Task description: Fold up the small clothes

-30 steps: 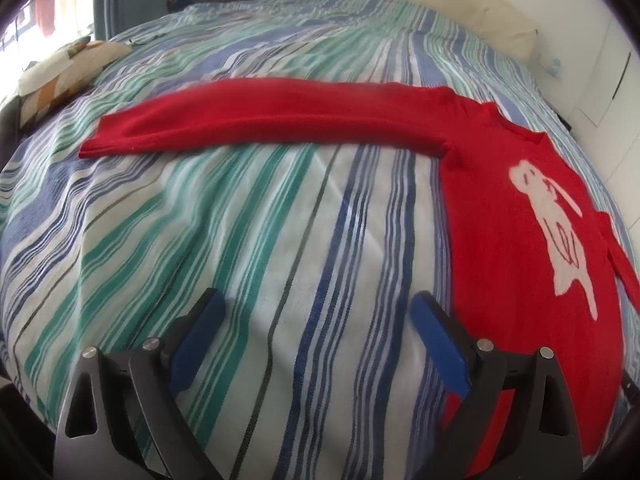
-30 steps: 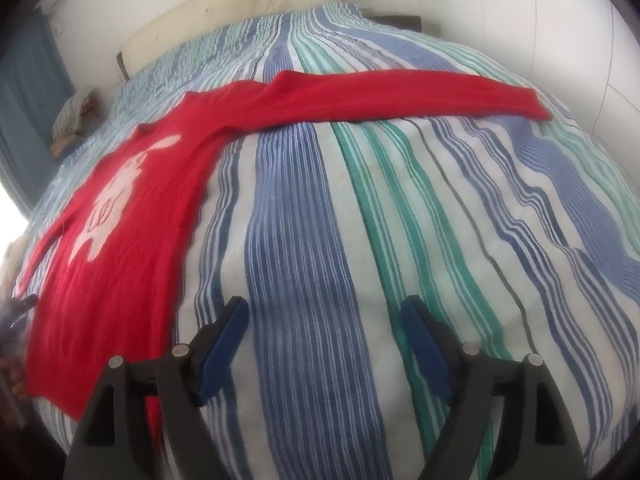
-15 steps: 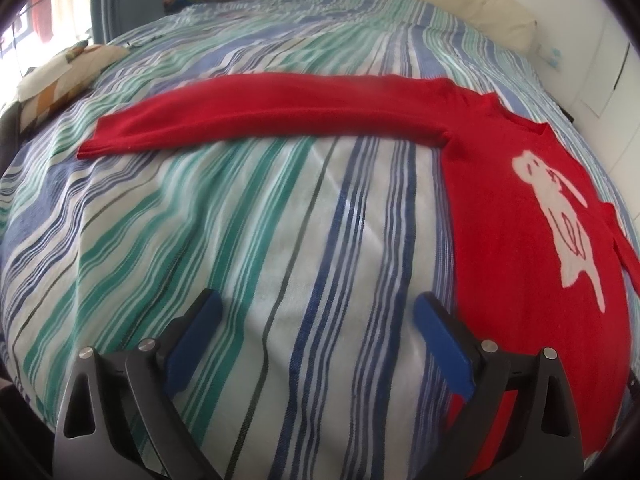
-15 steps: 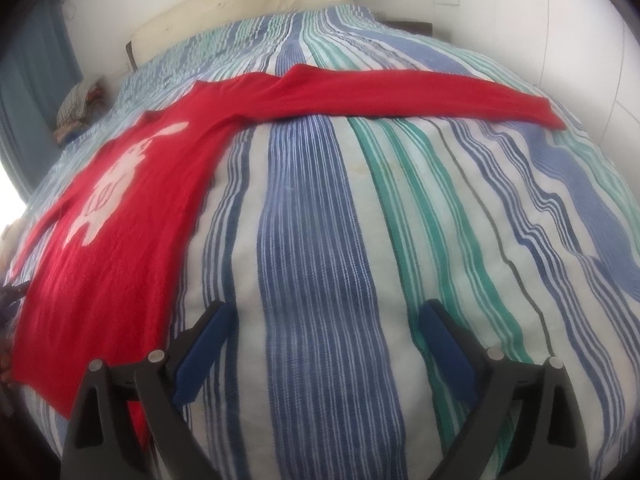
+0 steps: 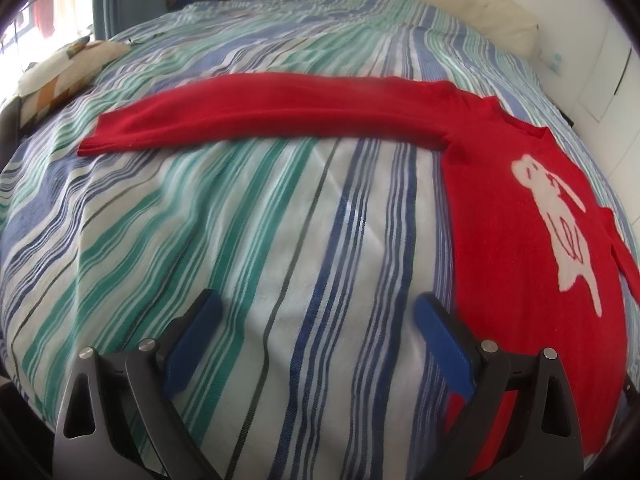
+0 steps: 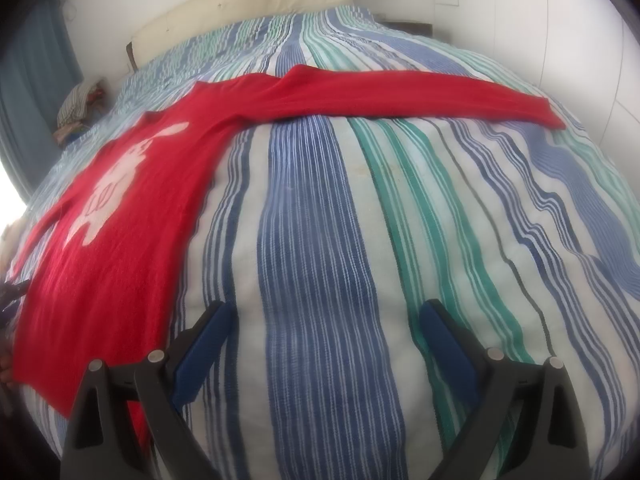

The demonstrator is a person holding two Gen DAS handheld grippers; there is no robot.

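Red sweater (image 5: 520, 248) flat on the bed (image 5: 240, 240), soft and floppy; I'd grab a sleeve cuff. Left gripper (image 5: 316, 332) and right gripper (image 6: 324, 336) both gape empty.

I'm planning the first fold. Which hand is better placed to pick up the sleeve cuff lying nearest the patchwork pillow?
Left. That cuff lies ahead of the open left gripper, only striped bedspread between them. From the right wrist view, the sweater body lies in the way.
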